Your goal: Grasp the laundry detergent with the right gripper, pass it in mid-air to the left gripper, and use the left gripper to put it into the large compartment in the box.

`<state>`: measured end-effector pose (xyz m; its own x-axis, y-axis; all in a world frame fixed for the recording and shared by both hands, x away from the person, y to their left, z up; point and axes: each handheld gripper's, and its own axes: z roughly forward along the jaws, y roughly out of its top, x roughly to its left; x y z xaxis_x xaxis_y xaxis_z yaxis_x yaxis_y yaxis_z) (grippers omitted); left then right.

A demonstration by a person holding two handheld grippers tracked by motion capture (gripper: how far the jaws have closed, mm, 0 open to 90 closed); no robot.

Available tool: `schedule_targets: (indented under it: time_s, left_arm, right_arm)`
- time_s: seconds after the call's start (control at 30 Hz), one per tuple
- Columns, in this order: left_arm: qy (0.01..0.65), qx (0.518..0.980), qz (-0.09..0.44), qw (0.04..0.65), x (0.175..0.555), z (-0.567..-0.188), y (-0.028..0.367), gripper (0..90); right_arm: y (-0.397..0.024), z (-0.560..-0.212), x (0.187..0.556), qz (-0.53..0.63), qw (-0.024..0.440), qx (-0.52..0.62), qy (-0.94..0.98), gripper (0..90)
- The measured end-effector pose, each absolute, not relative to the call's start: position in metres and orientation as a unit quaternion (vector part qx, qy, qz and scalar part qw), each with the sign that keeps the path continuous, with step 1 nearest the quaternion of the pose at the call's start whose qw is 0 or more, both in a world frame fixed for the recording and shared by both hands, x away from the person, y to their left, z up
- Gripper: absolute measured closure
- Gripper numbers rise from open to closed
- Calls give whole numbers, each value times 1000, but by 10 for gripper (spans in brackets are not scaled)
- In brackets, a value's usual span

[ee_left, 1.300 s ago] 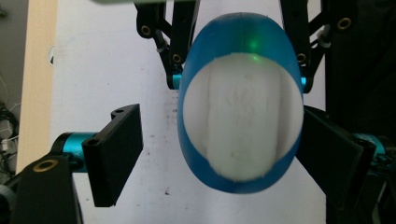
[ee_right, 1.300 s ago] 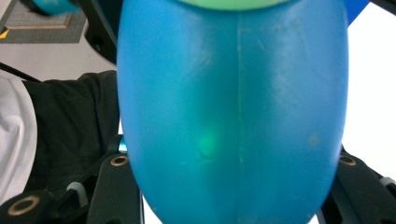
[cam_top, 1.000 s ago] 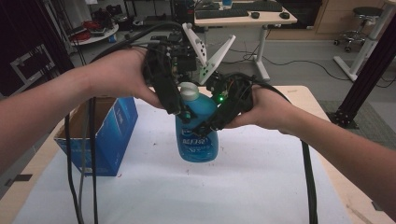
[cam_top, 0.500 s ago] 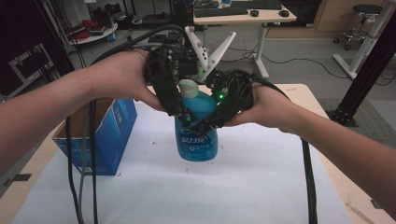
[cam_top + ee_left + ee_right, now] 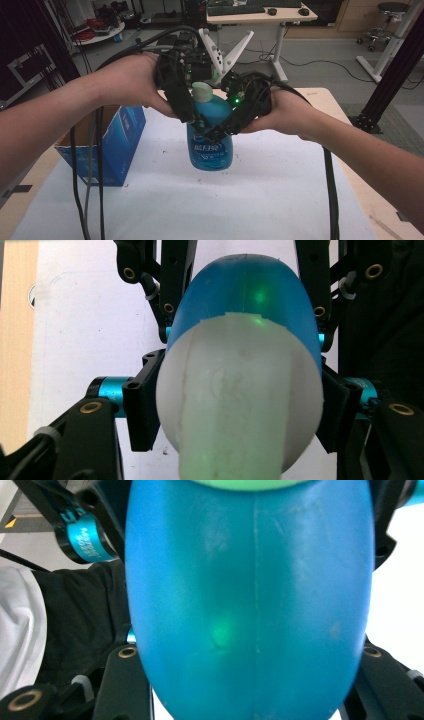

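Observation:
A blue bottle (image 5: 210, 147) with a white cap (image 5: 202, 91) is held upright between both grippers over the white table sheet (image 5: 280, 200); its base seems to be off the sheet. My left gripper (image 5: 192, 112) comes in from the left and is shut on the cap (image 5: 240, 405), with a pad (image 5: 142, 410) pressed to each side. My right gripper (image 5: 225, 125) comes from the right and is shut on the blue body (image 5: 250, 605), its jaws at either side. In the left gripper view the right gripper's black jaws flank the blue shoulder (image 5: 245, 290).
An open blue cardboard box (image 5: 117, 145) stands at the table's left, close to my left forearm. Black cables (image 5: 87, 190) hang from the left gripper, and another cable (image 5: 330, 195) trails along the right arm. A black frame post (image 5: 395, 65) rises beyond the right edge.
The bottle and both grippers have risen slightly; the grips on cap and body are unchanged.

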<state>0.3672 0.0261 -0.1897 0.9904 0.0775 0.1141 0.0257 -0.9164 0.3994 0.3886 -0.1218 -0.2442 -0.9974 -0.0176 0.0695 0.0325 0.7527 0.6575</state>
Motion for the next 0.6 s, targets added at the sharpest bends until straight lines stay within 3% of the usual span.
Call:
schedule_targets:
  time_s: [0.6]
  left_arm:
    - [25, 977, 63, 201, 366, -192, 26, 356]
  right_arm:
    - [-121, -244, 389, -360, 34, -3, -932, 467]
